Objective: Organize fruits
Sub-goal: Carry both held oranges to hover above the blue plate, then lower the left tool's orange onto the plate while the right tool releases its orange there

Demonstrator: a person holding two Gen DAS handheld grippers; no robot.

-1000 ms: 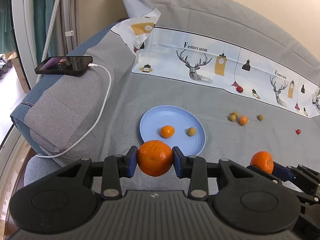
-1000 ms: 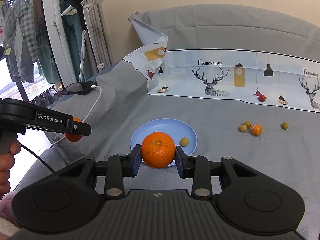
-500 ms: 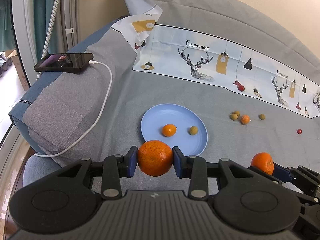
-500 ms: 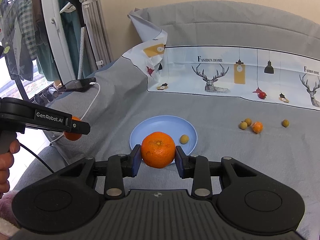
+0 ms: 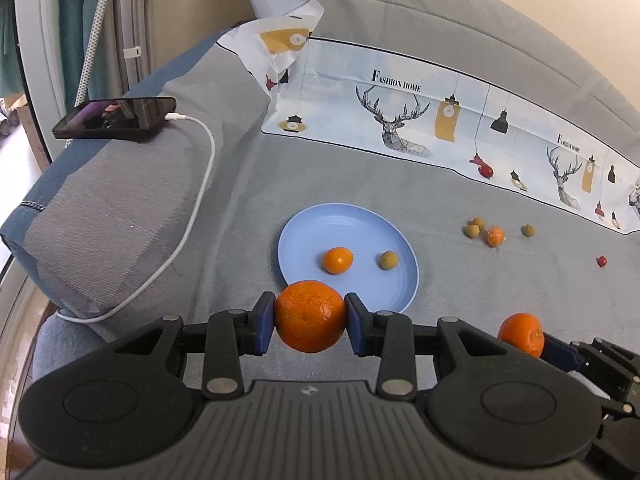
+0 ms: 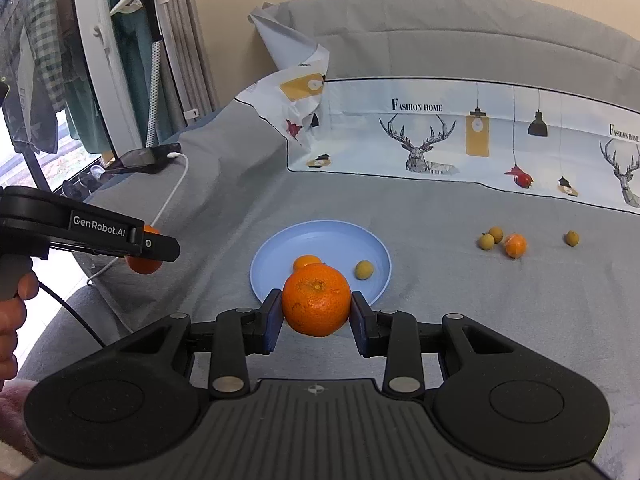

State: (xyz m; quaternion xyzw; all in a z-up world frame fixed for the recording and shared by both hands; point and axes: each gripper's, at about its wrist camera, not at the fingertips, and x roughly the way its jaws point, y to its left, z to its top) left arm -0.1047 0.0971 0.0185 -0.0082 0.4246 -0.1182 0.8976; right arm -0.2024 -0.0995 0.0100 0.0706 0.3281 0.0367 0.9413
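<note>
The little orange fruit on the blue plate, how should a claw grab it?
Pinch the small round orange fruit across its widest middle, coming from above. It sits free on the flat blue plastic plate, apart from the small yellow-green fruit, so both sides are probably open.

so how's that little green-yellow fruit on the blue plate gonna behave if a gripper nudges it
The small round fruit would probably roll at a light nudge. The blue plate looks shallow, so its rim may not stop it. It seems light and small, likely easy to lose between wide pads.
</note>
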